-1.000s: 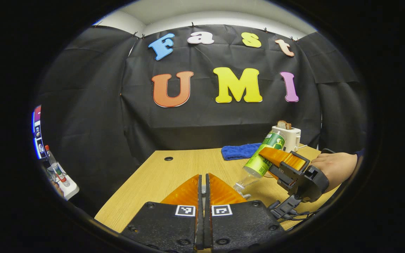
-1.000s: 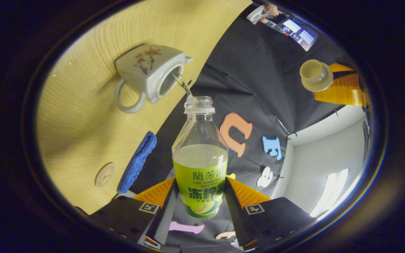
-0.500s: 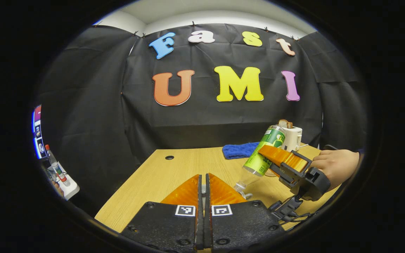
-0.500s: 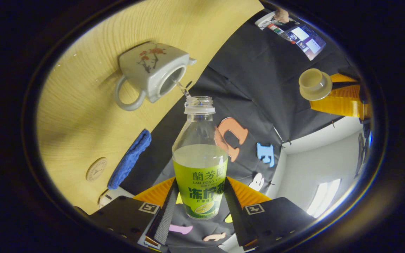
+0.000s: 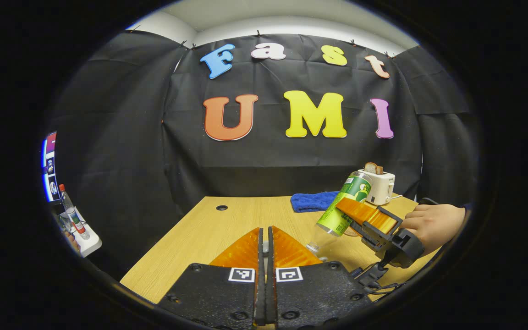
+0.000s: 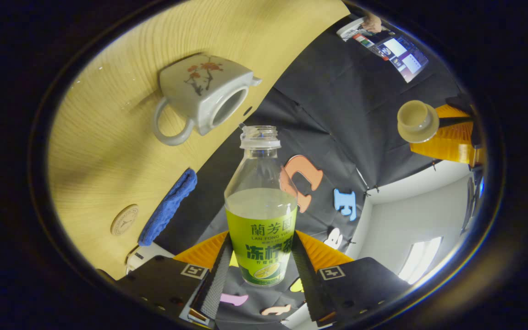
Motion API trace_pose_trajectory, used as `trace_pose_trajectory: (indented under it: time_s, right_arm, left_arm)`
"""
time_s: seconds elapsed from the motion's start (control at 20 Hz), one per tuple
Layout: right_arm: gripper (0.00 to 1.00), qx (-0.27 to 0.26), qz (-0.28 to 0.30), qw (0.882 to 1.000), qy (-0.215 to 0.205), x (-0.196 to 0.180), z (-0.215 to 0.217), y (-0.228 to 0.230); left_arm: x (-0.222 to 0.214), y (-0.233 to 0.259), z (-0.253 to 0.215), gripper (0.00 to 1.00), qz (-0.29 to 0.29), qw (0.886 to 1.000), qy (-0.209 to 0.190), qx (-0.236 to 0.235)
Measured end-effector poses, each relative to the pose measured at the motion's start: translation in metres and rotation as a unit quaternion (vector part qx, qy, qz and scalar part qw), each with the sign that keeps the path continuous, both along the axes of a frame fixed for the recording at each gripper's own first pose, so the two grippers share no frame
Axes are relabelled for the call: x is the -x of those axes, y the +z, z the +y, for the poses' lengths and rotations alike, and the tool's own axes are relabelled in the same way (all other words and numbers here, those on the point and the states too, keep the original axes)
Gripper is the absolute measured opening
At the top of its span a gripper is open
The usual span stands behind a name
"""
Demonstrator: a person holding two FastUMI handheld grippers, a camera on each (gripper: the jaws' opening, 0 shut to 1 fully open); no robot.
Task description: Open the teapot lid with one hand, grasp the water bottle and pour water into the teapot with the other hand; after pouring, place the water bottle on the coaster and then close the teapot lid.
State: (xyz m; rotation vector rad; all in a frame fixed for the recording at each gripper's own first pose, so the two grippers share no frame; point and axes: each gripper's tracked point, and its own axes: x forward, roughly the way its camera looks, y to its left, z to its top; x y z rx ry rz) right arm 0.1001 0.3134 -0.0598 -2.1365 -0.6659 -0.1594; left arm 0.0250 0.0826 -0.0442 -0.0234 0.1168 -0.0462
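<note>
Black cloth walls close the booth on three sides around a pale wooden table (image 5: 227,224), whose left edge and far edge show plainly in the left gripper view, with a small round hole near the far left corner. At the bottom of that view the left gripper (image 5: 265,247) has its jaws pressed nearly together; the right gripper view shows them clamped on the teapot lid (image 6: 416,120), held up in the air well apart from the pot, underside facing the camera. The right gripper (image 6: 260,250) has its jaws closed on the labelled lower half of the water bottle (image 6: 261,215), which is uncapped and partly full; in the left gripper view the bottle (image 5: 343,208) is tilted mouth-down toward the table, with a hand (image 5: 433,222) behind the gripper. Just beyond the bottle's mouth sits the white teapot (image 6: 204,96) with a branch painted on its side, its top open, handle toward the near side, standing near the table's edge by the cloth. Farther along the table lie a round coaster (image 6: 124,219) and, beside it, a folded blue cloth (image 6: 168,207) at the back edge. A white toaster (image 5: 380,183) with a slice of bread stands at the far right corner. Bare wood stretches across the table's left half.
</note>
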Motion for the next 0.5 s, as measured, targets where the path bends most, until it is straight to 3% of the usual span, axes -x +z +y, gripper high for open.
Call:
trace_pose_trajectory:
  time_s: [0.25, 0.5]
  right_arm:
    - [0.72, -0.074, 0.06, 0.995, 0.004, -0.008, -0.011, -0.02]
    - [0.75, -0.203, 0.172, 0.964, 0.019, -0.014, -0.019, -0.056]
  left_arm:
    - [-0.001, -0.003, 0.002, 0.03, 0.005, 1.0, 0.004, 0.0]
    - [-0.002, -0.003, 0.009, 0.03, 0.005, 1.0, 0.011, 0.007]
